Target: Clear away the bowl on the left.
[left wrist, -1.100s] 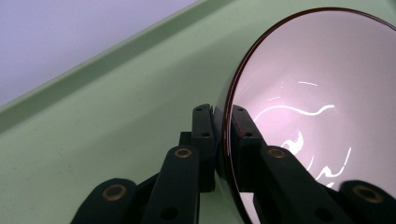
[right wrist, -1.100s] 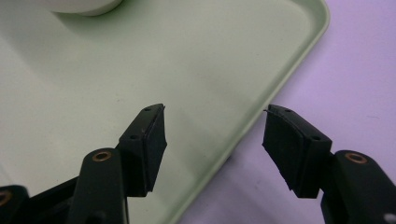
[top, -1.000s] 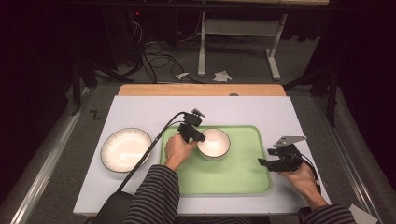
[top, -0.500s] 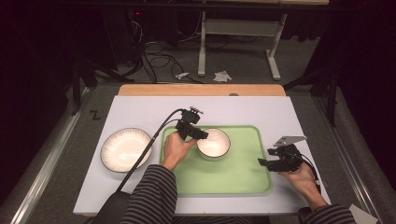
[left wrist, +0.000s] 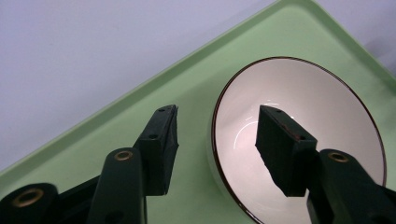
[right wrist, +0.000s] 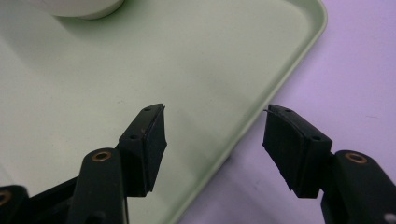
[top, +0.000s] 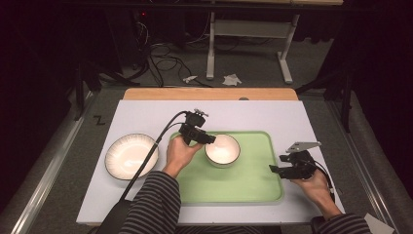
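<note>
Two pieces of crockery lie on the table: a white bowl (top: 222, 150) with a thin dark rim, standing upright in the upper left part of a pale green tray (top: 243, 183), and a white ribbed plate (top: 130, 156) on the table to the left of the tray, apart from it. The bowl's inside is glossy and holds nothing.

The left gripper (top: 207, 139) sits at the bowl's left rim. In the left gripper view its jaws stand wide apart and straddle that rim: one is over the tray floor outside the bowl, the other over the bowl's inside, and neither presses the wall. The right gripper (top: 275, 169) is at the tray's right edge; in the right gripper view its jaws stand wide apart on either side of the tray's raised lip, one over the green floor, the other over the table, gripping nothing.

The table (top: 146, 114) has a pale lilac-white top with a wooden strip along its far edge. Beyond it are a grey carpeted floor, loose cables (top: 160, 51), a metal desk frame (top: 248, 44) and two crumpled bits of paper (top: 232, 79).

Compared with a second ago, the left gripper has shifted slightly up and left at the bowl's rim; the bowl, plate, tray and right gripper are where they were.
</note>
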Motion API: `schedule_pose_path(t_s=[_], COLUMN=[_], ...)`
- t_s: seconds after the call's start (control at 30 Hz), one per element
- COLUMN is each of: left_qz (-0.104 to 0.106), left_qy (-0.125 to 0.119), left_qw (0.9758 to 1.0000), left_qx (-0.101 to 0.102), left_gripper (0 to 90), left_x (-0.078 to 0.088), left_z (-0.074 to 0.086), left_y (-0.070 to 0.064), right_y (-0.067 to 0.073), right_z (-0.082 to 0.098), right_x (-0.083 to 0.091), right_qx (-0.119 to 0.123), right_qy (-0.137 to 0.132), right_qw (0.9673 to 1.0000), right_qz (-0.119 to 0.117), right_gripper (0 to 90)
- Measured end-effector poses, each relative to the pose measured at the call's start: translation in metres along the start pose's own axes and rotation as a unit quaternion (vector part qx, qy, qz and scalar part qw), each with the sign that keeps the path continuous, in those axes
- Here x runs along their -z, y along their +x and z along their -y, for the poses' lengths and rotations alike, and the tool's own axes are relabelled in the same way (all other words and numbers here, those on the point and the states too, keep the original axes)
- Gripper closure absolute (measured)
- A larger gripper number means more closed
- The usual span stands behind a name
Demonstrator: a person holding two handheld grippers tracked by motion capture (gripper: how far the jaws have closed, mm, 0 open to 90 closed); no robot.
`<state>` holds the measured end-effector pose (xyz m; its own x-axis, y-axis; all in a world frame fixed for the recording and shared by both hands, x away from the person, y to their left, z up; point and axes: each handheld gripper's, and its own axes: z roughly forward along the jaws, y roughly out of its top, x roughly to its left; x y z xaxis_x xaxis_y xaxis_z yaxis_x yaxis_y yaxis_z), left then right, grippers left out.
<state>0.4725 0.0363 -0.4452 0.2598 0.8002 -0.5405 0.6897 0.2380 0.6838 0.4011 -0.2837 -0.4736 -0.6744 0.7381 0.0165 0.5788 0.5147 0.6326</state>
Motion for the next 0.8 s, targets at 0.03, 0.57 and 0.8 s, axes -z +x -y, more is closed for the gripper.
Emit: schedule_pose_path(t_s=[0.03,0.57,0.8], left_qz=[0.000,0.001,0.002], left_qy=[0.002,-0.013,-0.020], left_qw=[1.0000,0.9997,0.9996], left_qx=[-0.006,-0.020,-0.018], left_gripper=[48.4,46.9,46.8], left_x=[0.002,0.030,0.040], left_z=[-0.001,-0.009,-0.011], left_y=[0.001,0.004,0.009], right_y=[0.000,0.001,0.000], right_z=[0.000,0.000,0.000], right_x=[0.000,0.000,0.000], right_qx=[-0.004,-0.005,-0.004], right_qy=[0.002,0.002,0.001], right_qw=[1.0000,1.0000,1.0000], right_qz=[0.000,0.000,0.000], right_gripper=[40.5,40.5,40.5])
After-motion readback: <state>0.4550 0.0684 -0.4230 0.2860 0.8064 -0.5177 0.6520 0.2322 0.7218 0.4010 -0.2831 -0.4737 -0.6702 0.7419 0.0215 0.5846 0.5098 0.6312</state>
